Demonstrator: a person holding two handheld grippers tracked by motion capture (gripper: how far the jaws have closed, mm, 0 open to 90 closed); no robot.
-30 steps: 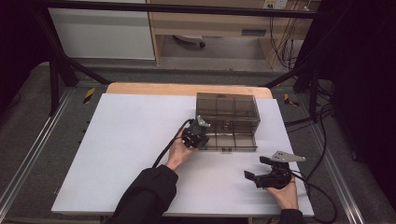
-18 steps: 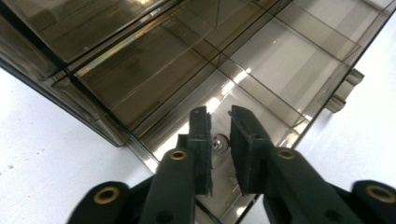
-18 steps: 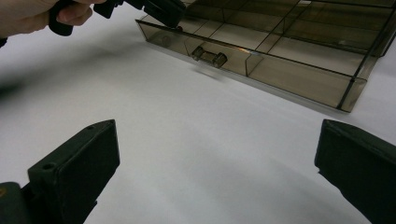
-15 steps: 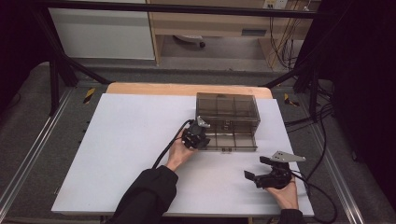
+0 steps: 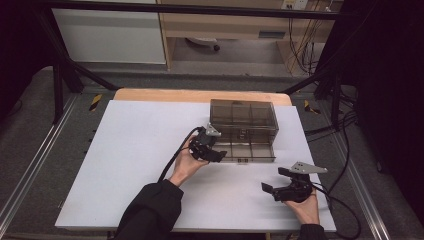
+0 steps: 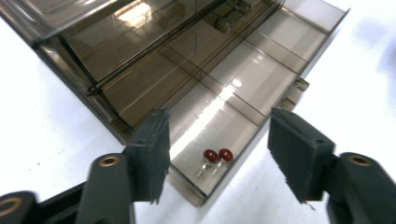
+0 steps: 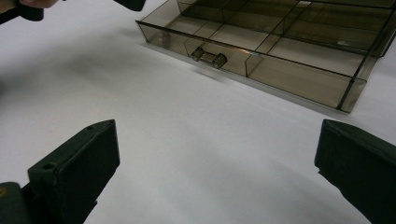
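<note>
Drawer (image 5: 248, 151) of smoked organizer box (image 5: 243, 119) pulled out, exposing two red-capped parts (image 6: 218, 156). Left gripper (image 6: 219, 158) spread above them, probably for access. Right gripper (image 5: 279, 182) spread, parked aside on white tabletop (image 5: 130, 150).

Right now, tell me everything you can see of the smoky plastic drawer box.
The drawer box is smoke-tinted see-through plastic, sitting flat on the white table toward its far right. Its drawer is pulled out toward the person, split by thin dividers into compartments, with a small clear handle on the front. Two red-capped parts on thin metal leads lie in the drawer's near left corner compartment. The left claw hovers open over that corner, apparently without touching it.
</note>
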